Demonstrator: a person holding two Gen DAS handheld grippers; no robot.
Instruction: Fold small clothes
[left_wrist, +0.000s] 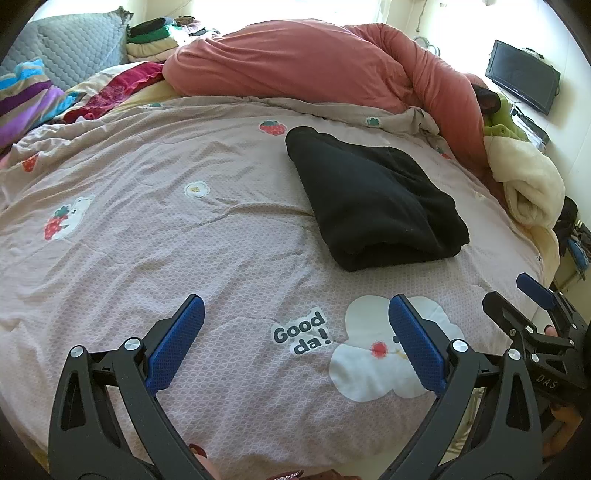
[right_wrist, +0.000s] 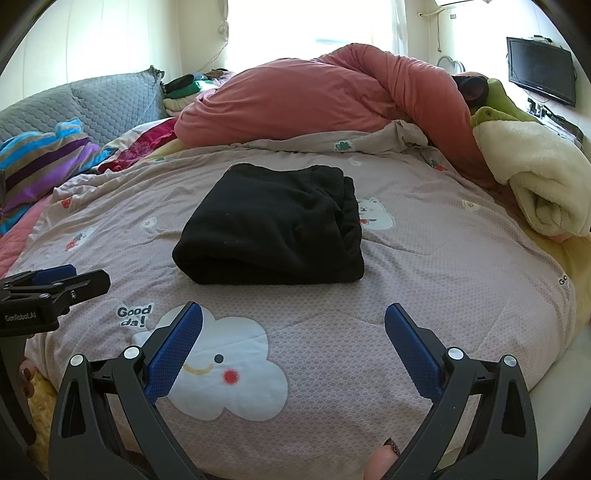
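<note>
A black garment (left_wrist: 373, 199) lies folded into a thick rectangle on the pink patterned bedspread (left_wrist: 147, 229). In the right wrist view the black garment (right_wrist: 273, 225) sits straight ahead on the bedspread (right_wrist: 443, 266). My left gripper (left_wrist: 295, 306) is open and empty, held above the bedspread short of the garment and to its left. My right gripper (right_wrist: 293, 314) is open and empty, just in front of the garment. The right gripper also shows at the right edge of the left wrist view (left_wrist: 517, 291). The left gripper shows at the left edge of the right wrist view (right_wrist: 88, 275).
A salmon duvet (left_wrist: 314, 62) is heaped across the back of the bed. A cream fleece blanket (right_wrist: 535, 177) and a green item (right_wrist: 498, 107) lie at the right. Striped bedding (right_wrist: 40, 158) and a grey quilted cushion (right_wrist: 110, 99) are at the left. A dark screen (right_wrist: 541, 70) hangs on the right wall.
</note>
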